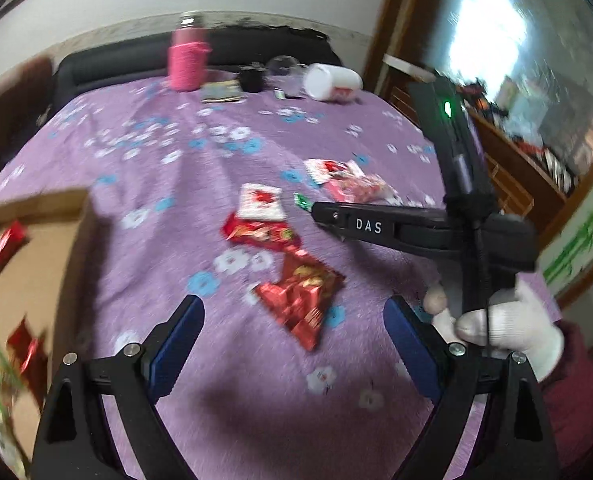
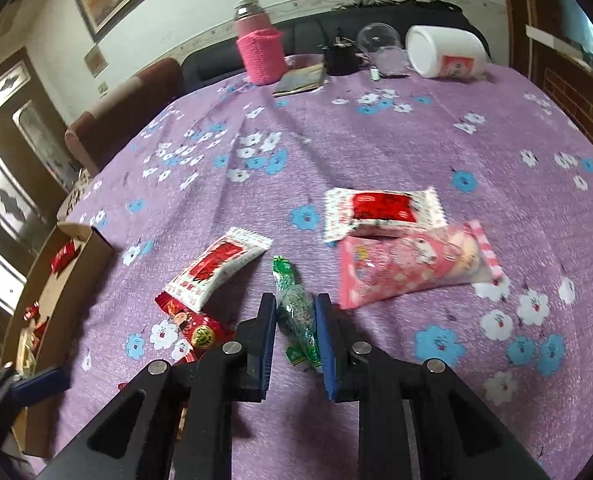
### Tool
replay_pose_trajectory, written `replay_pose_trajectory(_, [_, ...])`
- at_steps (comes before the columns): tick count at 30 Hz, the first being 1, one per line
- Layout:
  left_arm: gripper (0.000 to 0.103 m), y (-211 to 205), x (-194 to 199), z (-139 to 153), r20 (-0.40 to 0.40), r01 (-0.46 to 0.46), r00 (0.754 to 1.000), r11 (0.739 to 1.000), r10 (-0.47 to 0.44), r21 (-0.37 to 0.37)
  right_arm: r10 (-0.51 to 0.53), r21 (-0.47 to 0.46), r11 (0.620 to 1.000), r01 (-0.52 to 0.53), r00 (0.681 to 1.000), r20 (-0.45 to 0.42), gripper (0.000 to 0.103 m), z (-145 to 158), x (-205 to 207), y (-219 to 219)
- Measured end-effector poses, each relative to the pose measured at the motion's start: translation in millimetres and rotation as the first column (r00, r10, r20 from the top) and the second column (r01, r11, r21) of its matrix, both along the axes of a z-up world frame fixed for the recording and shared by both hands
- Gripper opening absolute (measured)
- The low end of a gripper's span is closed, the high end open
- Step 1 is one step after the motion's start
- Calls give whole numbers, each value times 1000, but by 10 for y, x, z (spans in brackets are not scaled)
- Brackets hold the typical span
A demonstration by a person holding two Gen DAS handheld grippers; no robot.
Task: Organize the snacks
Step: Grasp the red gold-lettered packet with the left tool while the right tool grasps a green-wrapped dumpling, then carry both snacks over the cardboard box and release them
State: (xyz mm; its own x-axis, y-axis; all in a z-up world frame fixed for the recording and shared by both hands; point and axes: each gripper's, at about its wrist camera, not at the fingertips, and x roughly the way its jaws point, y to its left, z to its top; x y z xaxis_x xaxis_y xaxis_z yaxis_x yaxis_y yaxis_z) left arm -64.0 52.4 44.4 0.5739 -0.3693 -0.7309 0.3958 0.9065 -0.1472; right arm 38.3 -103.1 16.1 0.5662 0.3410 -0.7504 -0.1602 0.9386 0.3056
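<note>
**Green packet between the right jaws**

The right gripper (image 2: 295,312) has its blue-padded jaws drawn narrow around a small green crinkled snack packet (image 2: 296,312); the packet lies lengthwise in the gap on the purple flowered tablecloth (image 2: 376,140), and both pads appear to touch its sides, though whether they press it I cannot tell. Its printed tail sticks out toward the camera, its twisted tip past the fingertips.

The left gripper (image 1: 294,332) hangs with jaws spread wide and nothing between them, above a shiny red foil snack bag (image 1: 302,296).

Just left of the green packet lies a white wrapper with a red label (image 2: 220,266), overlapping a red packet with a gold seal (image 2: 194,326). To the right, a pink cartoon-printed pouch (image 2: 412,266) touches a second white red-labelled wrapper (image 2: 382,208) behind it.

At the tablecloth's left edge stands an open brown cardboard box (image 2: 96,246) with red packets inside.

Along the far edge stand a flask in a pink knitted sleeve (image 2: 260,50), a black pot (image 2: 340,58), a clear plastic cup (image 2: 378,38) and a white tub lying on its side (image 2: 446,52).
</note>
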Motion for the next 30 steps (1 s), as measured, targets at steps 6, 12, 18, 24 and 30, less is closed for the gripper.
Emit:
replay_pose_trajectory(6, [90,-300,253,-172,0,80,997,994,-80,76,-27,100,995,26,1000,4,21,85,-47,-215])
replay_pose_trajectory(12, [90,-421,361,-271,-12,105,994,990,-105,93,-22,129,991,24,1000,-14,21,71,-66,-227])
replay_pose_trajectory(18, [39,-415,401,-352,-52,118,992,990,-114,77,-24,127,992,24,1000,-6,21,80,-64,-224])
replay_pose_trajectory(24, [38,-350,328,-264,-20,79,997,994,-78,70,-29,125,992,29,1000,0,21,79,-83,-227])
replay_pose_trajectory(30, [38,-131,136,11,28,32,999,999,-32,6,-17,133,991,13,999,33,21,128,-139,-205])
